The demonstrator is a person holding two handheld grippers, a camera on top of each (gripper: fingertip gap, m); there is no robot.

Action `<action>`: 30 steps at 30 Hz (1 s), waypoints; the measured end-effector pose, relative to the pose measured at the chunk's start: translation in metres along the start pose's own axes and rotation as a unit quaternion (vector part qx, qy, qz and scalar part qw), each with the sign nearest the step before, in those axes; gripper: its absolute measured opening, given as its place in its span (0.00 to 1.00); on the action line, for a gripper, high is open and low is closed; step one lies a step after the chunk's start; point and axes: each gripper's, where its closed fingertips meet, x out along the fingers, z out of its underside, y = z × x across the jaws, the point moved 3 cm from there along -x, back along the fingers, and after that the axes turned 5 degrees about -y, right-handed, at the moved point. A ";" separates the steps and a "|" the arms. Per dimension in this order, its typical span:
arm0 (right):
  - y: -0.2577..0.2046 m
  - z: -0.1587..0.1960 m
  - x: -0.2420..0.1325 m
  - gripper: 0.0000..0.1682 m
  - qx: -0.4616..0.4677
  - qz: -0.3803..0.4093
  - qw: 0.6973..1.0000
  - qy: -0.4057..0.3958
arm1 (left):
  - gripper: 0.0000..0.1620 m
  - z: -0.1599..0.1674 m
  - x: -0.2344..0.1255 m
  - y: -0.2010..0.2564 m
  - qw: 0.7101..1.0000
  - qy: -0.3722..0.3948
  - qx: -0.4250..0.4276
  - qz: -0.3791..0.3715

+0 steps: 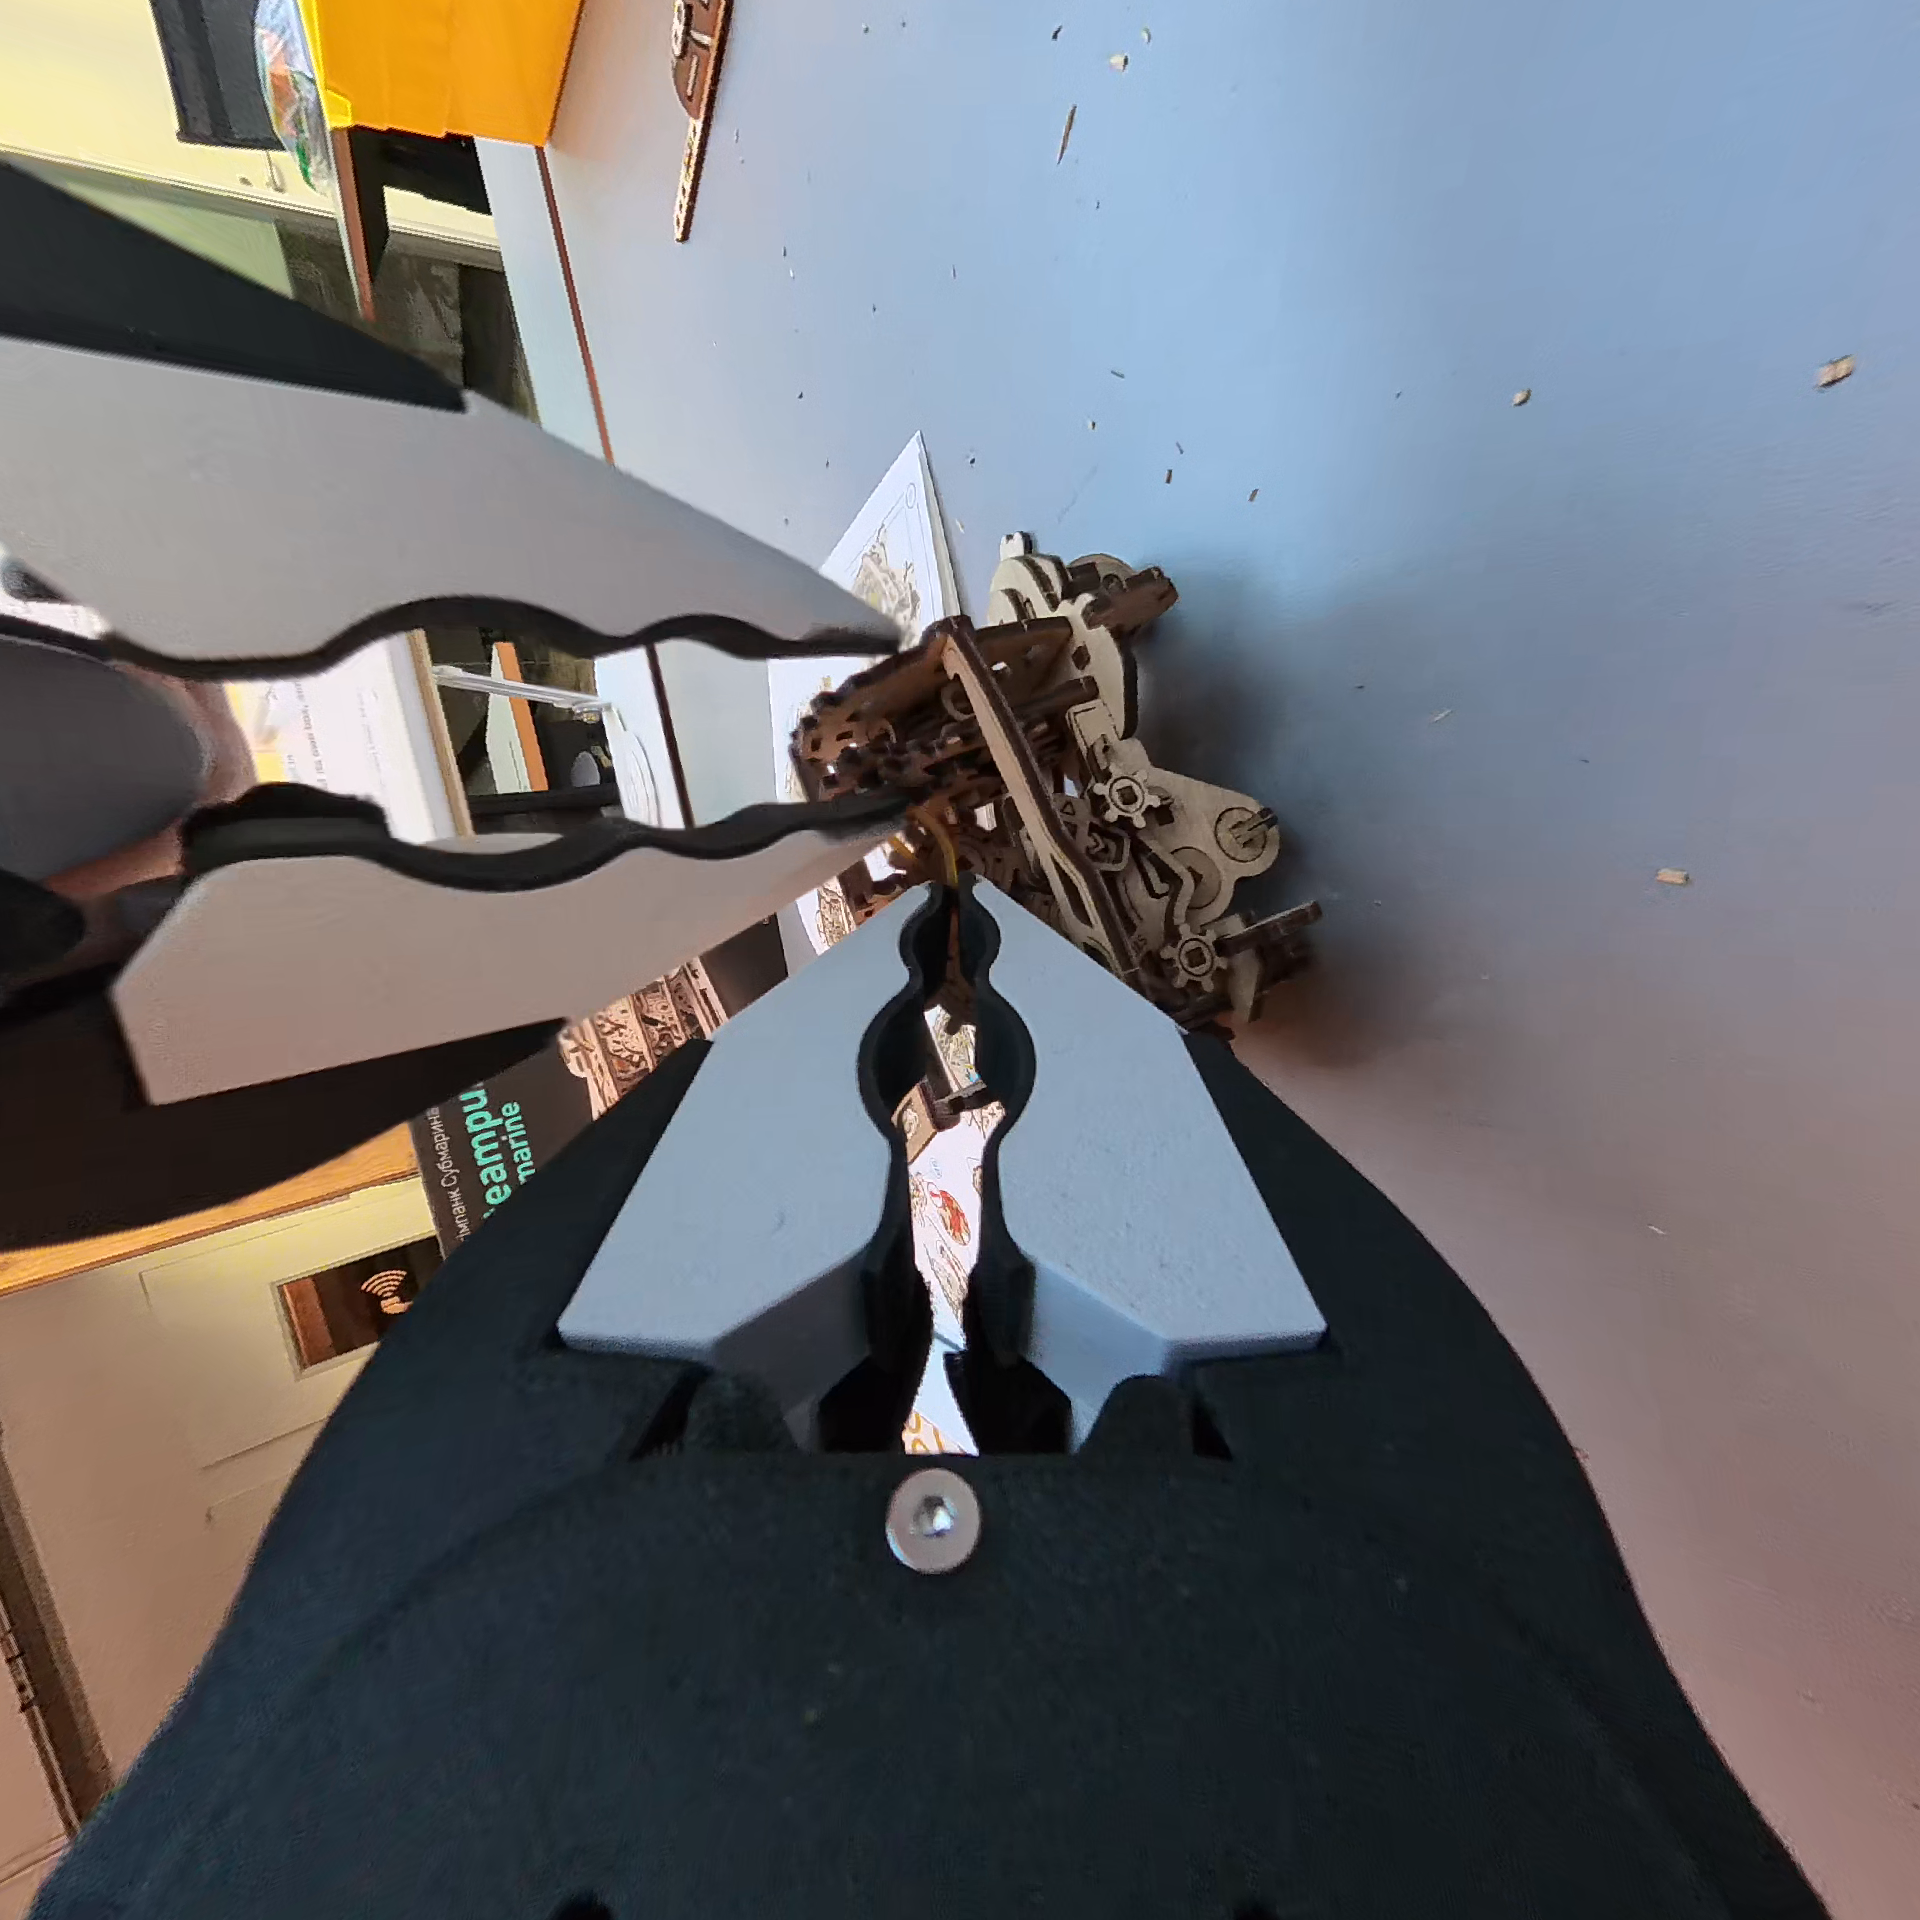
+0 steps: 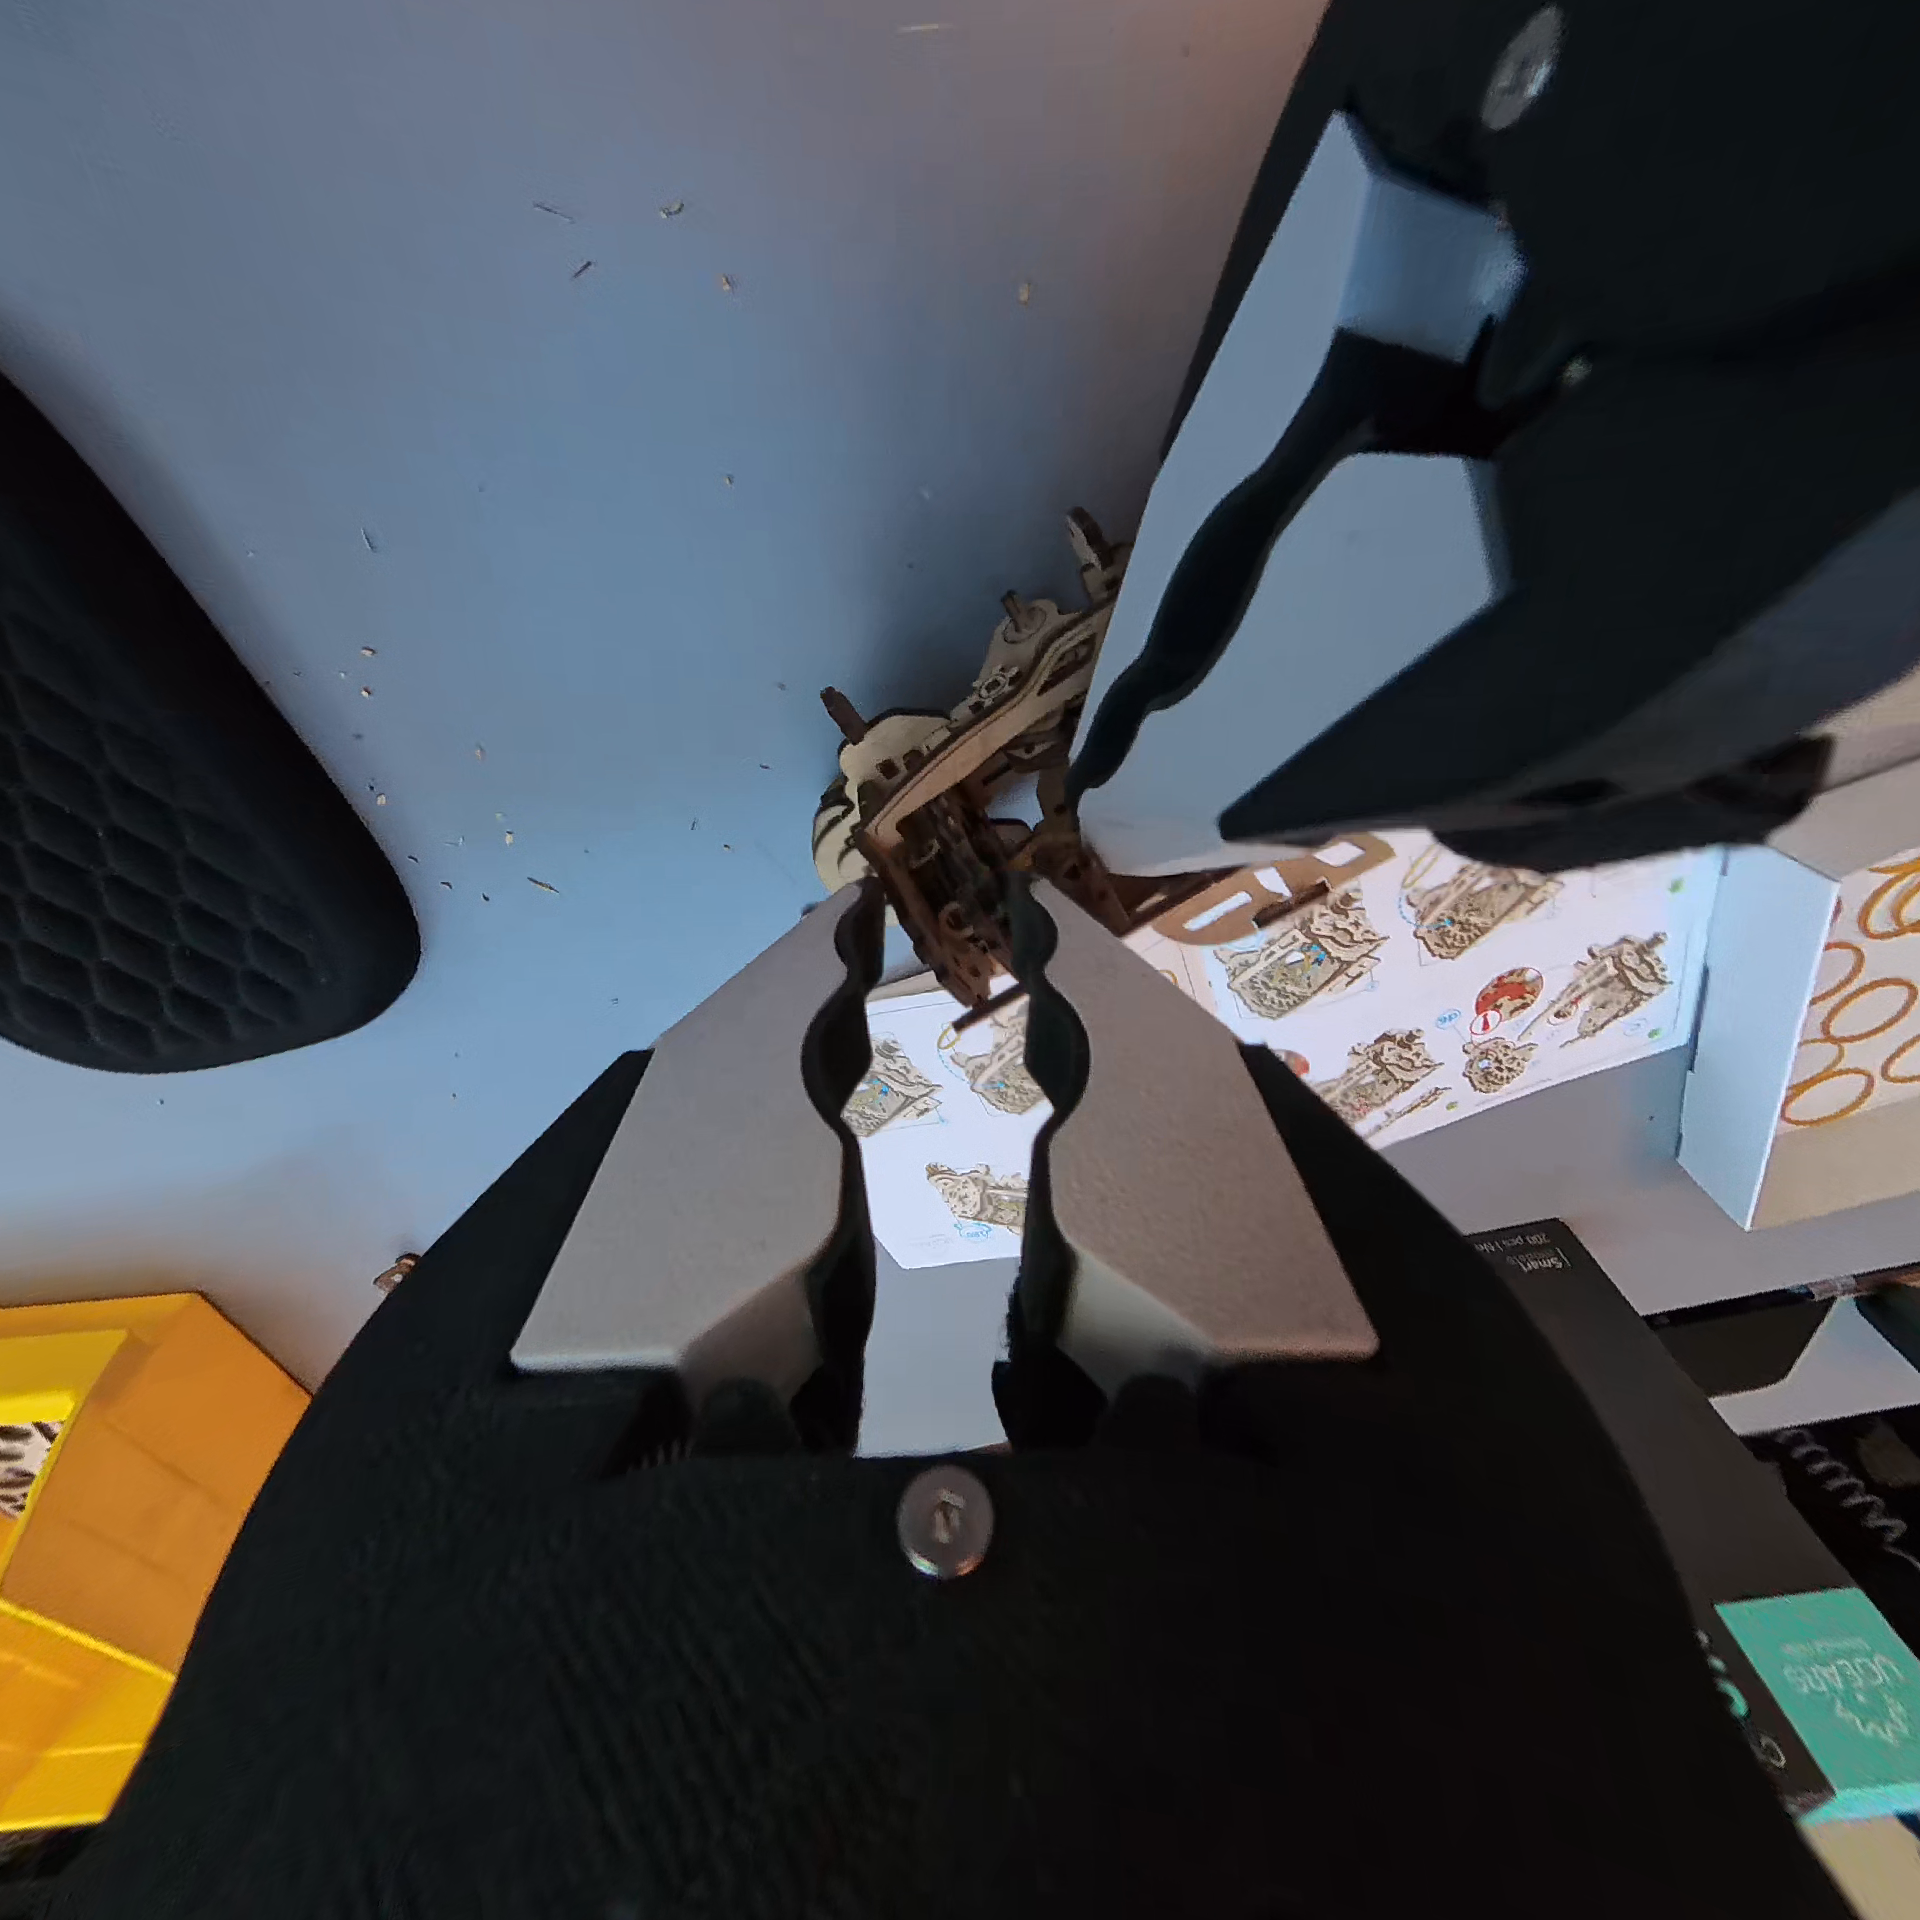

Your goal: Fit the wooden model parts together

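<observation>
The wooden model (image 1: 1091, 790), a dense block of laser-cut gears and plates, rests on the blue-grey table (image 1: 1455, 623). It also shows in the right wrist view (image 2: 935, 769). My right gripper (image 2: 943, 899) is shut on the model's near end, jaws partly apart around it. In the left wrist view it (image 1: 896, 727) comes in from the left. My left gripper (image 1: 961, 899) is shut on a thin wooden piece at the model's lower edge, with a yellowish strand beside its tip. In the right wrist view it (image 2: 1081, 790) comes down from the upper right.
An illustrated instruction sheet (image 2: 1455, 997) lies under and behind the model. A black box (image 2: 1558, 1278), a white tray with tan rings (image 2: 1860, 997), a yellow bin (image 2: 104, 1455), a black honeycomb pad (image 2: 156, 831) and a cut wooden sheet (image 1: 701, 104) surround it. Wood chips dot the table. Only a small space, under 4 cm, lies between the two pairs of fingers.
</observation>
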 end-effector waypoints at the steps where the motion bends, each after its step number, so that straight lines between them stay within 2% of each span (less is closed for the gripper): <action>1: 0.002 0.002 -0.003 0.14 0.004 0.006 1.000 0.002 | 0.00 0.000 0.000 0.000 1.000 0.000 -0.001 0.001; 6: 0.003 0.011 -0.008 0.14 0.024 0.010 1.000 0.000 | 0.00 0.001 0.000 0.001 1.000 0.000 0.002 0.000; 21: 0.002 0.005 -0.003 0.14 0.004 -0.001 1.000 0.008 | 0.00 0.001 -0.002 0.000 1.000 0.004 0.005 -0.001; 26: 0.002 0.004 -0.003 0.16 0.000 0.010 1.000 0.006 | 0.00 -0.001 -0.002 0.002 1.000 0.006 0.006 0.001; 30: -0.002 0.007 0.003 0.19 0.012 -0.018 1.000 -0.009 | 0.00 -0.002 -0.003 0.001 1.000 0.008 0.005 0.004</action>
